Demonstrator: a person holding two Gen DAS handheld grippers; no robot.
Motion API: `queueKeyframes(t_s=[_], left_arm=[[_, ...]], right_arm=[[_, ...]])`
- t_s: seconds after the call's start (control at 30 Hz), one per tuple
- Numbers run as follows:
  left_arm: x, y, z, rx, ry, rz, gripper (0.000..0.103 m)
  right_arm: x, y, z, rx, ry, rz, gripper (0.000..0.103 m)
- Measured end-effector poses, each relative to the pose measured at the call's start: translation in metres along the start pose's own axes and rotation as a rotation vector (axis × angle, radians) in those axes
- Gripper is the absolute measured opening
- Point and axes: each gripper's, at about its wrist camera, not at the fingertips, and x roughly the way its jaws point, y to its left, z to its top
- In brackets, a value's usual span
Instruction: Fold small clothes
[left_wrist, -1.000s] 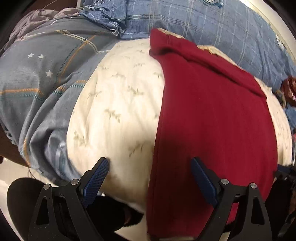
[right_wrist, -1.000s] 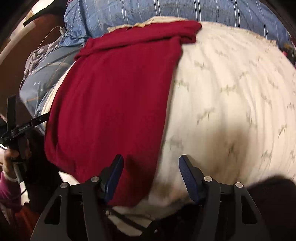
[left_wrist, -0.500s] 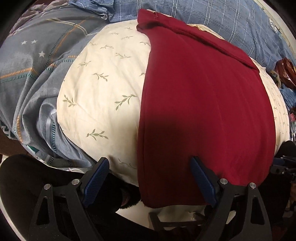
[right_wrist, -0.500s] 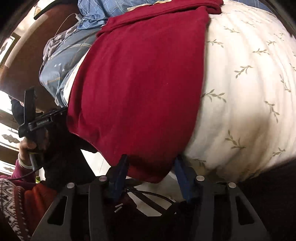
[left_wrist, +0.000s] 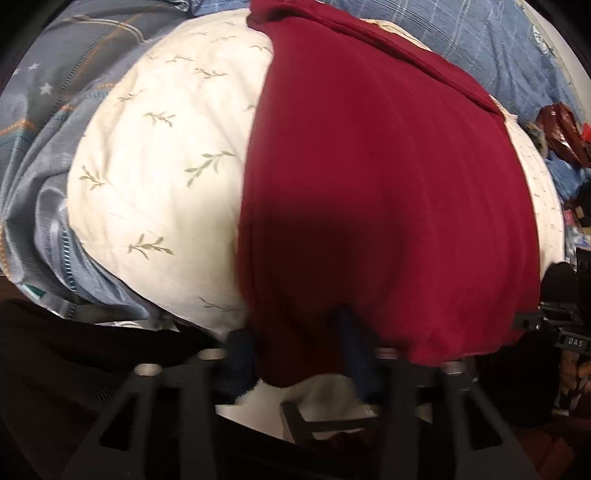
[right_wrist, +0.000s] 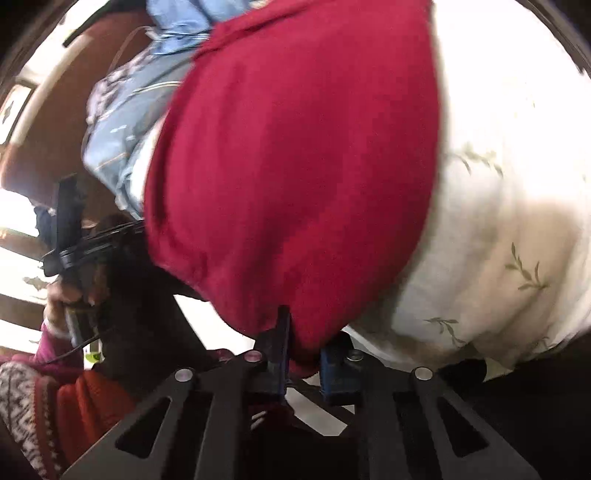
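At the near hem, both tongs, spread a second ago, now pinch the red garment (left_wrist: 388, 177).

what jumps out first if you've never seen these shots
The dark red garment dominates both views, spread flat over a cream pillow with a leaf print on blue bedding. At its near hem both grippers have just closed on the cloth: the left gripper at one corner, the right gripper at the other.
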Motion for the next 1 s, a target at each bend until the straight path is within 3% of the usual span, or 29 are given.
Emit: queueKeyframes(t_s=[0.07, 0.2, 0.33, 0.53, 0.63, 0.77, 0.97, 1.0], left_arm=[[-0.006, 0.005, 0.002, -0.019, 0.000, -0.031, 0.008], [-0.032, 0.010, 0.012, -0.025, -0.059, -0.082, 0.006], [-0.067, 0.003, 0.040, -0.005, -0.189, -0.138, 0.006], [-0.092, -0.003, 0.103, 0.004, -0.392, -0.156, 0.006], [-0.086, -0.005, 0.145, -0.008, -0.466, -0.152, 0.006], [-0.062, -0.005, 0.192, -0.040, -0.523, -0.119, 0.005], [0.004, -0.006, 0.263, -0.110, -0.499, -0.089, 0.006], [0.017, -0.004, 0.276, -0.119, -0.486, -0.094, 0.007]], right_arm=[[-0.013, 0.008, 0.002, -0.029, -0.025, 0.010, 0.011], [-0.043, 0.020, 0.015, -0.056, -0.110, 0.051, 0.011], [-0.079, 0.023, 0.042, -0.057, -0.239, 0.102, 0.010], [-0.113, 0.016, 0.102, -0.049, -0.440, 0.049, 0.010], [-0.116, 0.012, 0.142, -0.023, -0.513, -0.004, 0.010], [-0.110, -0.007, 0.195, 0.035, -0.546, -0.069, 0.010], [-0.083, -0.031, 0.270, 0.078, -0.547, -0.145, 0.010], [-0.075, -0.041, 0.283, 0.105, -0.537, -0.145, 0.014]])
